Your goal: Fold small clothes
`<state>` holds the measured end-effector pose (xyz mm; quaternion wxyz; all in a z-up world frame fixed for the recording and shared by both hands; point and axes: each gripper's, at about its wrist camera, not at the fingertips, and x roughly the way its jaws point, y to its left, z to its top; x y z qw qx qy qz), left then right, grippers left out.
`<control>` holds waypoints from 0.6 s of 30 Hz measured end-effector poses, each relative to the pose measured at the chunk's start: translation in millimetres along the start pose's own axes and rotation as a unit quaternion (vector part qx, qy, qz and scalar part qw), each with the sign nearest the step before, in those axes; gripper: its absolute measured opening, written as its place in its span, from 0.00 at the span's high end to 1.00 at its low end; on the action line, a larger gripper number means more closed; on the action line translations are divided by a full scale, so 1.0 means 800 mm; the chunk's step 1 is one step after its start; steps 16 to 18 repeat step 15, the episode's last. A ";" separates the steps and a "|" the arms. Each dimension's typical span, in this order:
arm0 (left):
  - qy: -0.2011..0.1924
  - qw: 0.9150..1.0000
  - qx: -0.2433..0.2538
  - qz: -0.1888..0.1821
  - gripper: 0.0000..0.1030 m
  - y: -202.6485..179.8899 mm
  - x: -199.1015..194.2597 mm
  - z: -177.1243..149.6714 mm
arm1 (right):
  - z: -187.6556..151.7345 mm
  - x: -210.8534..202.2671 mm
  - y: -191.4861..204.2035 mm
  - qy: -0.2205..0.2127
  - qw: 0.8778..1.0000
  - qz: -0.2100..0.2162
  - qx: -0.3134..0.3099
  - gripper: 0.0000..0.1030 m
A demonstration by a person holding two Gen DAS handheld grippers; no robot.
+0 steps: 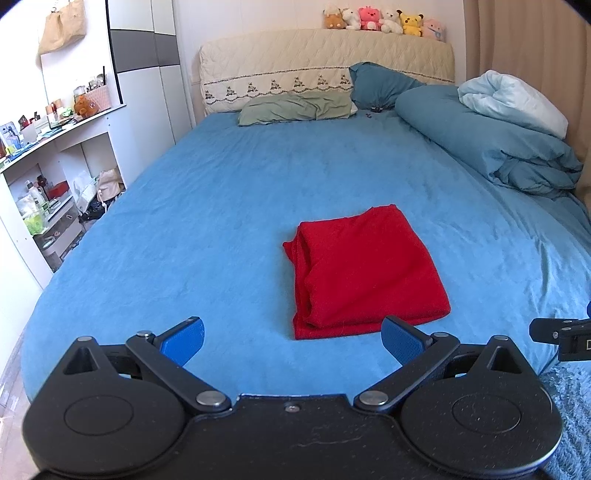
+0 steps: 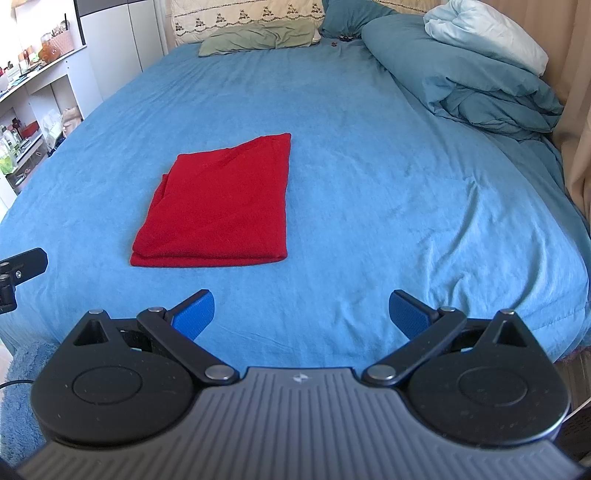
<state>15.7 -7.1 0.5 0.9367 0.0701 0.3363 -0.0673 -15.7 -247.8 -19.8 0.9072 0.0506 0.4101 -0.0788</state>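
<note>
A red garment (image 1: 364, 273) lies folded into a flat rectangle on the blue bed sheet (image 1: 221, 206). It also shows in the right wrist view (image 2: 221, 206), left of centre. My left gripper (image 1: 291, 341) is open and empty, held just short of the garment's near edge. My right gripper (image 2: 301, 315) is open and empty, held near the bed's front edge, to the right of the garment. Neither gripper touches the cloth.
A rolled blue duvet (image 1: 491, 140) with a pale pillow lies along the right side. Pillows (image 1: 295, 107) lie at the headboard, with plush toys (image 1: 384, 18) on top. White shelves (image 1: 55, 155) with clutter stand to the left. A blue rug (image 2: 22, 387) lies below the bed.
</note>
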 end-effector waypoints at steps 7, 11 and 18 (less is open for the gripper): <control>-0.002 1.000 -0.006 -0.002 0.00 0.001 -0.001 -0.001 | 0.000 -0.001 0.000 -0.001 1.000 0.000 0.000 0.00; -0.003 1.000 -0.009 -0.006 0.00 0.003 -0.001 0.000 | 0.000 -0.002 0.001 -0.001 1.000 0.000 0.000 0.00; -0.007 1.000 -0.009 -0.007 0.00 0.005 -0.003 0.000 | 0.000 -0.003 0.001 -0.002 1.000 0.000 0.001 0.00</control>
